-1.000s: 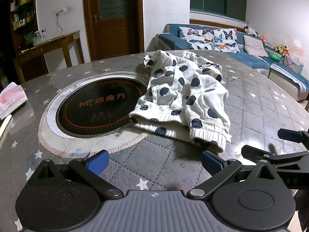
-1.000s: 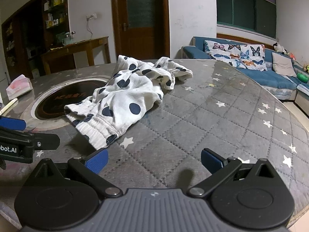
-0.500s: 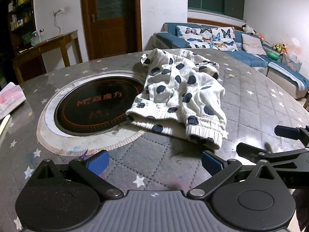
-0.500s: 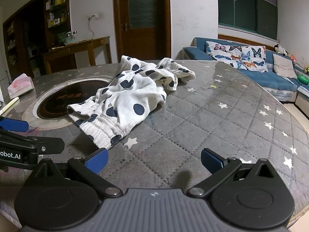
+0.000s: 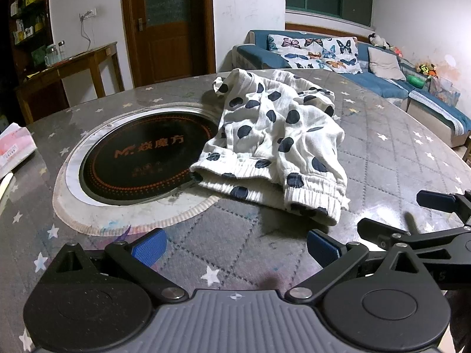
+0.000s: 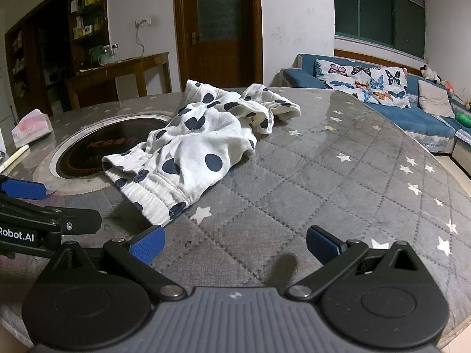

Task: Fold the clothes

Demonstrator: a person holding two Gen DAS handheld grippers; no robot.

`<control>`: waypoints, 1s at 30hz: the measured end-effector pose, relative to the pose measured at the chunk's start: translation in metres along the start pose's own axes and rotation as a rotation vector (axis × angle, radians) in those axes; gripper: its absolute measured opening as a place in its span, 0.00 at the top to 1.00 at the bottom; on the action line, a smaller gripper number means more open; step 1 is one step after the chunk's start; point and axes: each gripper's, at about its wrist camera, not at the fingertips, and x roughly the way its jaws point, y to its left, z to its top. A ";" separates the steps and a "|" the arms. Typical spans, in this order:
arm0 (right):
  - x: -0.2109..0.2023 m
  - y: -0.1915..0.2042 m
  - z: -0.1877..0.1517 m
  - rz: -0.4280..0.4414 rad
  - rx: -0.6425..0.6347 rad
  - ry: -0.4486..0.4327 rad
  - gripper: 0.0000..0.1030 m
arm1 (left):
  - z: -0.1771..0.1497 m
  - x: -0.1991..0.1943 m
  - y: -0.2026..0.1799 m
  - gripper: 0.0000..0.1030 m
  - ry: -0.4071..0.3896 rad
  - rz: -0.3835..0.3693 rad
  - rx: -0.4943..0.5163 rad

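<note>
A white garment with dark blue dots (image 5: 273, 135) lies crumpled on the round grey quilted table (image 5: 382, 153), its elastic band facing me. In the right wrist view the same garment (image 6: 203, 150) lies ahead and left. My left gripper (image 5: 235, 245) hovers open just short of the band, nothing between its blue pads. My right gripper (image 6: 234, 242) is open too, over bare table to the right of the band's corner. Each gripper shows in the other's view: the right one (image 5: 412, 220) at the right edge, the left one (image 6: 32, 206) at the left edge.
A round black cooktop (image 5: 141, 158) is set in the table under the garment's left edge. A pink tissue pack (image 5: 14, 144) and a pale stick (image 6: 14, 156) lie far left. A blue sofa (image 6: 412, 108), wooden side table (image 5: 67, 73) and door stand behind.
Both grippers have crept forward toward the garment's elastic band and stayed open. The garment has not moved.
</note>
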 end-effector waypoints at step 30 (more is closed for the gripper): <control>0.020 0.002 0.012 -0.003 -0.009 0.018 0.00 | 0.012 0.018 0.008 0.00 0.020 -0.001 -0.005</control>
